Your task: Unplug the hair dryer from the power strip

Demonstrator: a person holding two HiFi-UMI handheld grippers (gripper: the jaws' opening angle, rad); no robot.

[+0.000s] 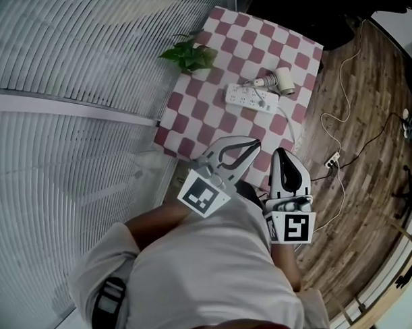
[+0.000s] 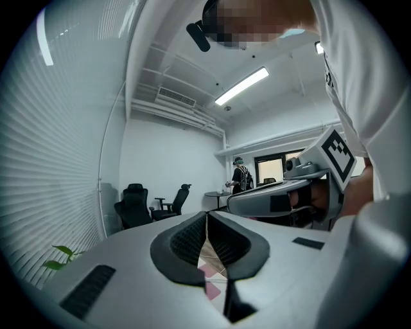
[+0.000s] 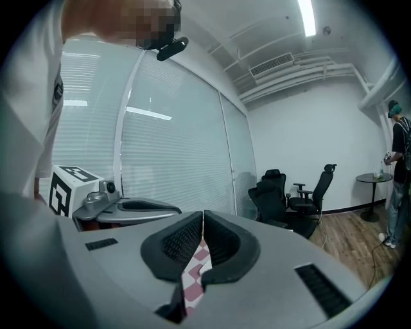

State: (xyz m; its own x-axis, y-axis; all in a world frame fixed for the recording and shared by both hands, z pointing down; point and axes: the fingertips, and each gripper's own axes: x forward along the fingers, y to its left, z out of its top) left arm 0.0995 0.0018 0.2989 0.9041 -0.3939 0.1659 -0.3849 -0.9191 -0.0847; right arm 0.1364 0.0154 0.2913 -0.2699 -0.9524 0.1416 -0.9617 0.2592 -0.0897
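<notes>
Slatted blinds (image 1: 75, 55) are covering the window wall on the far left, and a small leafy plant (image 1: 189, 57) is sitting at the far left corner of the counter (image 1: 168, 140), which is wearing a red-and-white checked cloth (image 1: 194, 119). Over the counter's near edge the left gripper (image 1: 252, 145) is hovering with its fingers (image 2: 186, 244) pressed together on nothing, and just beside it the right gripper (image 1: 282, 154) is doing the same, its fingers (image 3: 173, 244) meeting with only the checked cloth showing beneath them. Both are staying well apart from the power strip (image 1: 252, 97), with bare cloth lying between. To the right, a thin white cable (image 1: 343, 98) is trailing across the wooden floor (image 1: 352, 219) to a small socket block (image 1: 332, 160). Black office chairs (image 3: 282, 199) are standing by the far wall, with a person (image 3: 398, 173) beyond them. The hair dryer (image 1: 280, 80) is lying on its side at the counter's far right, just beyond the white power strip; it is showing a pale rounded body and a coppery end pointing left, and whether its plug is sitting in the strip is too small to tell
</notes>
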